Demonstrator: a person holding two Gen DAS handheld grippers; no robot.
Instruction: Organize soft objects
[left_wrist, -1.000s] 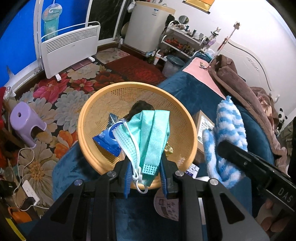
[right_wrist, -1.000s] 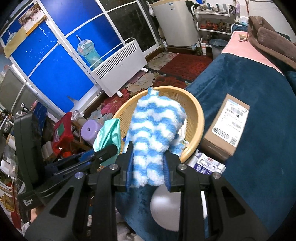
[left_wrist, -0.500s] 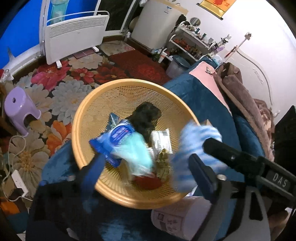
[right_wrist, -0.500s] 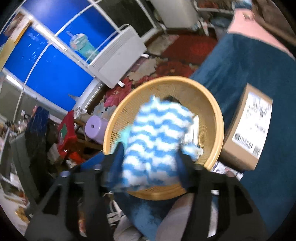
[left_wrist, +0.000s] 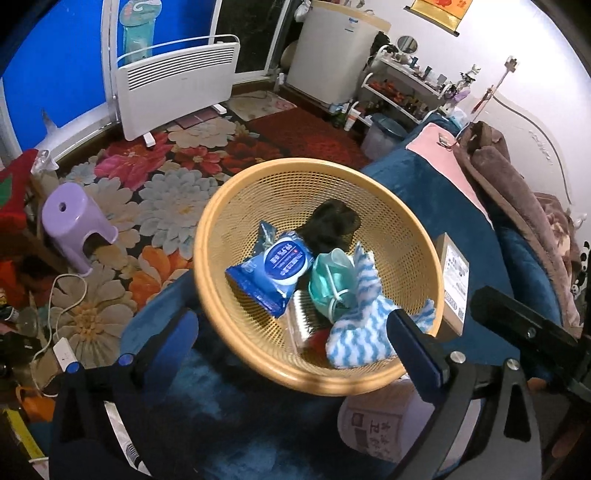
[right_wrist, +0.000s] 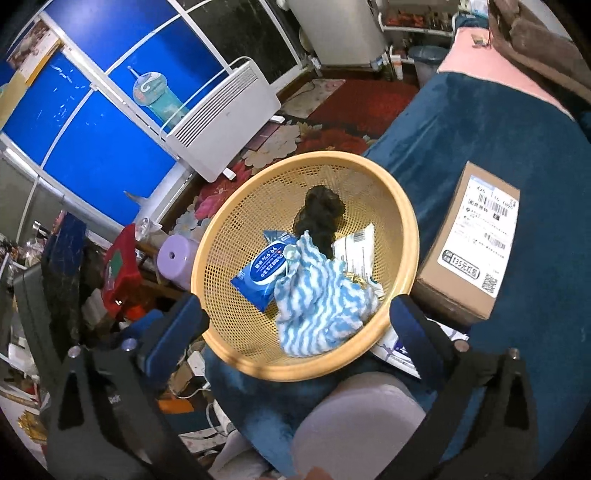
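Observation:
A round yellow mesh basket (left_wrist: 236, 206) (right_wrist: 402, 206) sits on the blue blanket at the bed's corner. In it lie a blue-and-white striped fluffy cloth (left_wrist: 364, 332) (right_wrist: 317, 310), a teal face mask (left_wrist: 327, 284), a blue wet-wipe pack (left_wrist: 275, 273) (right_wrist: 260, 277) and a black fuzzy item (left_wrist: 330, 225) (right_wrist: 319, 214). My left gripper (left_wrist: 295, 343) is open and empty above the basket's near rim. My right gripper (right_wrist: 299, 321) is open and empty over the striped cloth.
A cardboard box (right_wrist: 472, 243) (left_wrist: 452, 280) lies right of the basket on the blanket (right_wrist: 517, 129). A white roll (left_wrist: 373, 424) sits just below the basket. A white heater (left_wrist: 173, 77), a purple stool (left_wrist: 72, 225) and a floral rug (left_wrist: 177, 177) are on the floor.
Both grippers opened. The mask dropped from the left one and the striped cloth from the right one, and both now lie in the basket.

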